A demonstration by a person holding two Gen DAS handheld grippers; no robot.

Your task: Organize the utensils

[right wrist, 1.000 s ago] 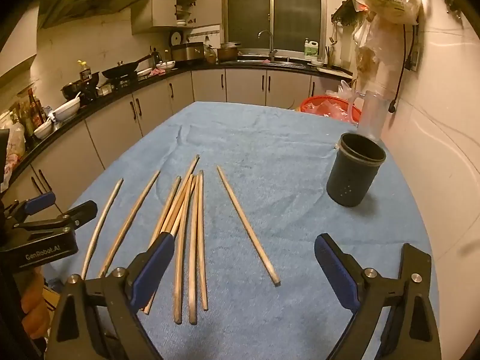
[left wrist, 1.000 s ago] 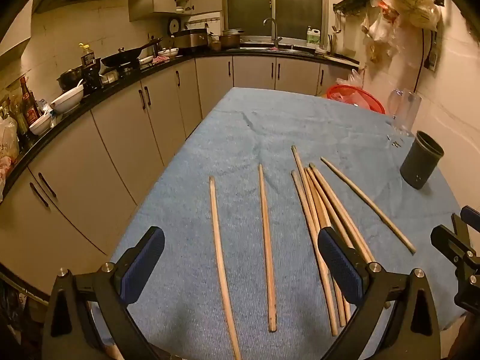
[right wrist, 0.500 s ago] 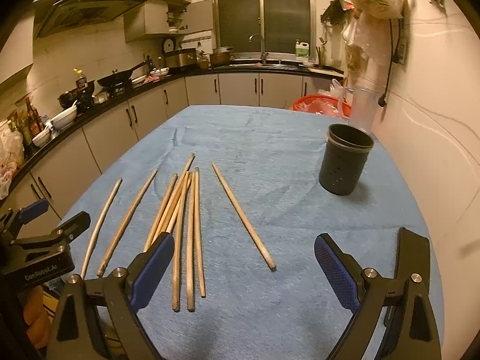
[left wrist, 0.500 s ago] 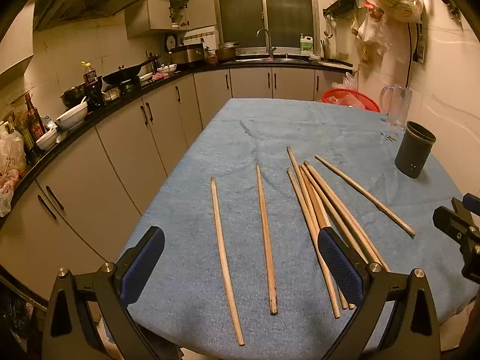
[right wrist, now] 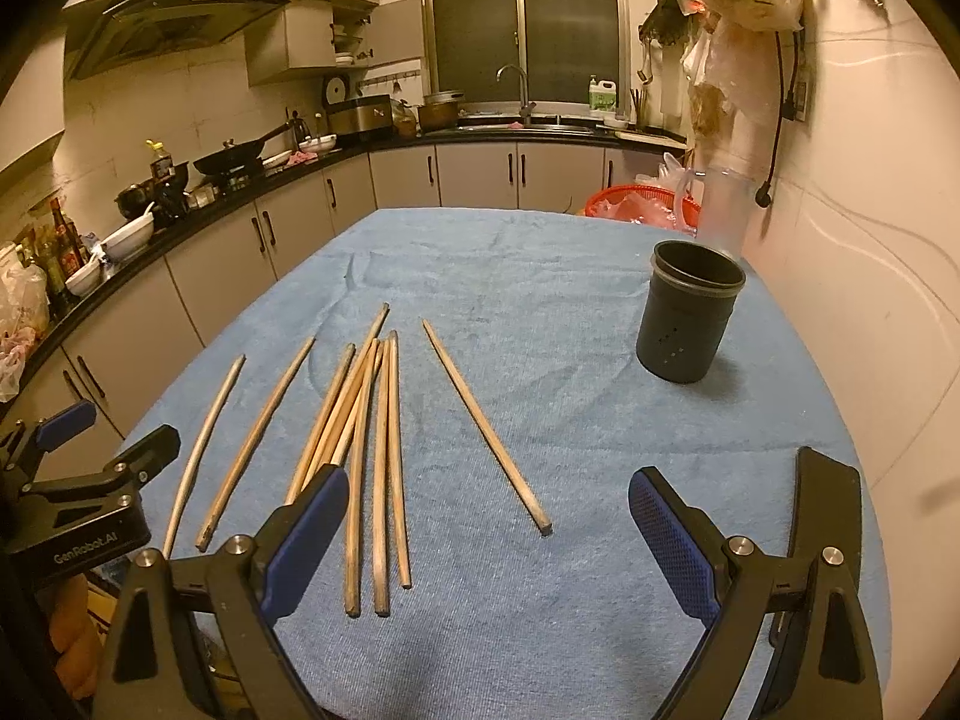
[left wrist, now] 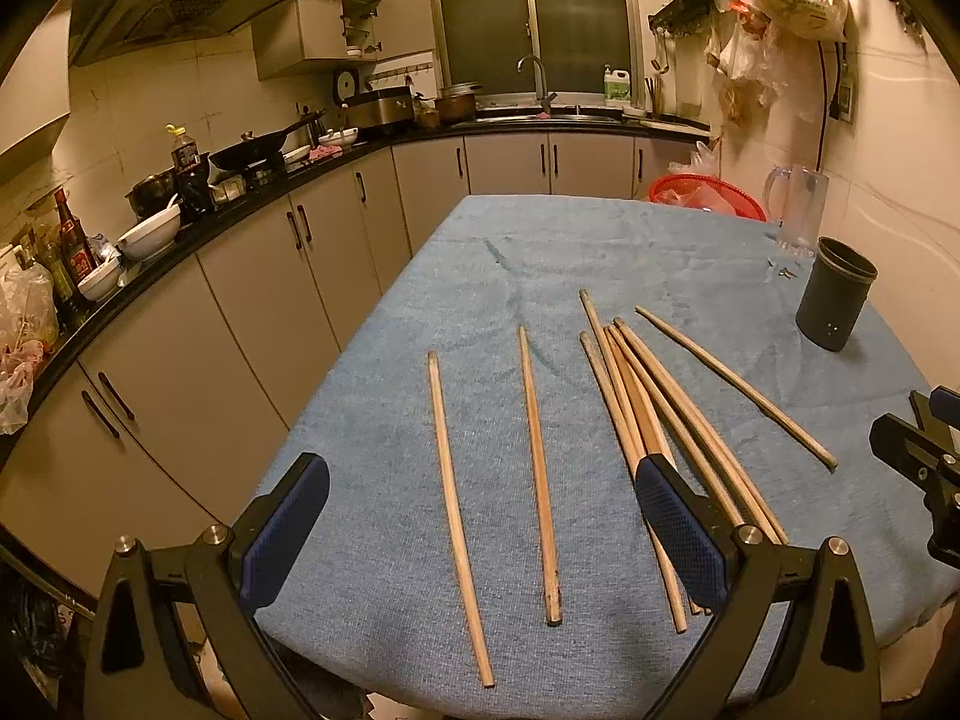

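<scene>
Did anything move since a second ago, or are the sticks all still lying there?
Only the tools moved: both drew back and up a little, so more table shows. The left tool and right tool stay open, holding nothing. The chopsticks and dark cup stayed put.

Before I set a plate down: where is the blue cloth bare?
Bare: the far half of the blue cloth, and the near-right patch between the lone chopstick and the dark cup. Crowded: the chopstick bundle and two loose chopsticks on the near left.
</scene>
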